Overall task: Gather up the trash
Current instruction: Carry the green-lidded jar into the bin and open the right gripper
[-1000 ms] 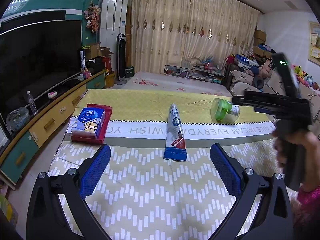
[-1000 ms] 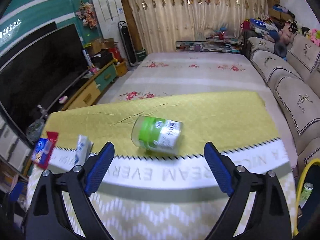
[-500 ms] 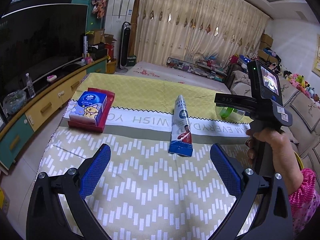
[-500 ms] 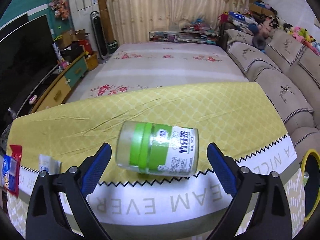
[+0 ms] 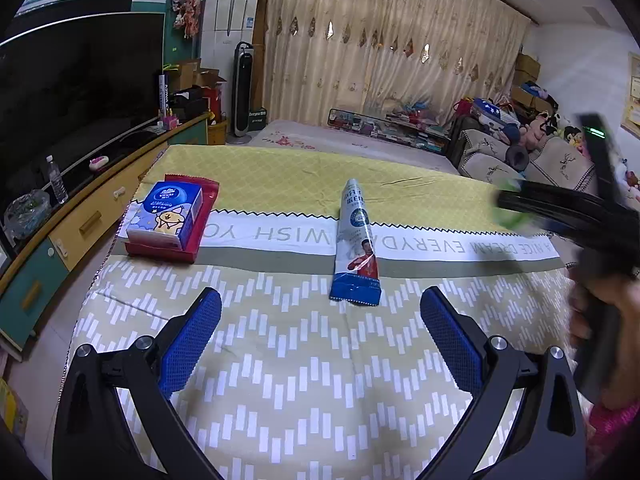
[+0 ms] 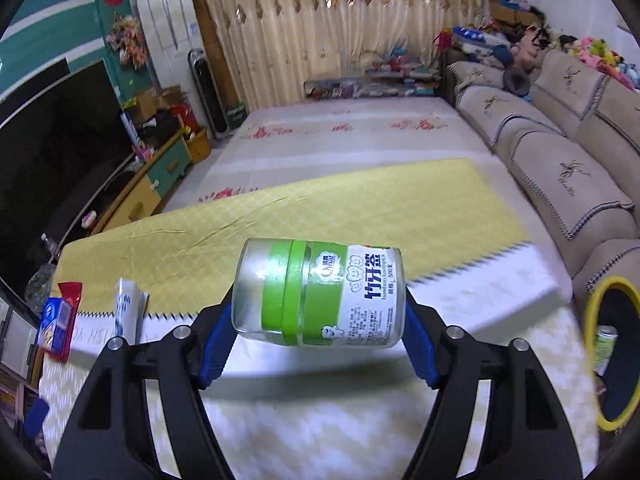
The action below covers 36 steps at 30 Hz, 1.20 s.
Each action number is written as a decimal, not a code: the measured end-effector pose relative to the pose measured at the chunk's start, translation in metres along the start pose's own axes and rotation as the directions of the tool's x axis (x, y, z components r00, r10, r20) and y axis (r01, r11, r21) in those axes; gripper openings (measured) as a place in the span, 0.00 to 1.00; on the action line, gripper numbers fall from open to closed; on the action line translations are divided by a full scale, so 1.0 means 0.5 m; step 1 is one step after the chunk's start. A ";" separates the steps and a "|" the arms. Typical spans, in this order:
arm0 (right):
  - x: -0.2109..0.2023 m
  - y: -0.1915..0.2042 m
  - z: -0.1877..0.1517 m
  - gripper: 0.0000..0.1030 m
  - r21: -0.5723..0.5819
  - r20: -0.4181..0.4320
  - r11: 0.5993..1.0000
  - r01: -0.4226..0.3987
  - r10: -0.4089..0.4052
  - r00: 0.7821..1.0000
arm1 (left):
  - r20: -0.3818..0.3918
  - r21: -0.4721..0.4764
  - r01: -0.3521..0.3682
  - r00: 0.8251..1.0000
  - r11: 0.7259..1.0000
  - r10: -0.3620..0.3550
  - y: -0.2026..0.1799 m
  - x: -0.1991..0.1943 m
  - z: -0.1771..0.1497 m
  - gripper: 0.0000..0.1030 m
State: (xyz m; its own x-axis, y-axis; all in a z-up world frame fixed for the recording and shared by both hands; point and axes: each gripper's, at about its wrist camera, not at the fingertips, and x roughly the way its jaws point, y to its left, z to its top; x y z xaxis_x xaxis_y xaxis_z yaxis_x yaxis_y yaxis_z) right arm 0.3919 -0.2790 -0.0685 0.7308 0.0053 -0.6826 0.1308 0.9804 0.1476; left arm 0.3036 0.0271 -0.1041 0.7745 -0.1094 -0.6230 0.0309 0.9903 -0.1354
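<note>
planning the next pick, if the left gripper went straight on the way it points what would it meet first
Probably the toothpaste tube: it lies on the tablecloth ahead of the open left gripper, roughly centred between its fingers. Since the gripper tilts downward, it might touch the cloth just short of the tube.

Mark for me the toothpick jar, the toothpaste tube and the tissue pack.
toothpick jar (image 6: pixel 320 294): right wrist view, on its green label band.
toothpaste tube (image 5: pixel 356 248): left wrist view, middle of the tube body.
tissue pack (image 5: pixel 170 214): left wrist view, on its blue printed top face.
</note>
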 end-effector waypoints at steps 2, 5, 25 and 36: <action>-0.047 -0.050 -0.011 0.66 0.030 0.041 0.999 0.031 -0.032 0.999 | 0.003 0.001 0.001 1.000 1.000 -0.001 -0.003 -0.004 -0.002 0.95; -0.120 -0.143 -0.035 0.66 0.095 0.112 0.988 0.120 -0.131 0.985 | 0.010 0.005 0.004 1.000 1.000 -0.004 -0.006 -0.009 -0.003 0.95; -0.159 -0.544 -0.147 0.67 0.466 0.010 0.728 0.503 -0.573 0.819 | 0.049 0.061 -0.008 0.999 0.998 0.005 -0.053 -0.050 -0.010 0.95; -0.163 -0.540 -0.148 0.87 0.455 0.039 0.708 0.540 -0.621 0.783 | 0.044 0.078 -0.004 0.999 0.997 0.000 -0.056 -0.050 -0.010 0.95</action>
State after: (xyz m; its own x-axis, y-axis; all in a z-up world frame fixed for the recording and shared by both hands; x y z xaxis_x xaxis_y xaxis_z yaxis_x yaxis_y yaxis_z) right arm 0.2477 -0.5293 -0.1057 0.5166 -0.6128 -0.5981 0.7922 0.6071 0.0622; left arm 0.2803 0.0018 -0.0886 0.8018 -0.1051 -0.5882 0.0768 0.9944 -0.0729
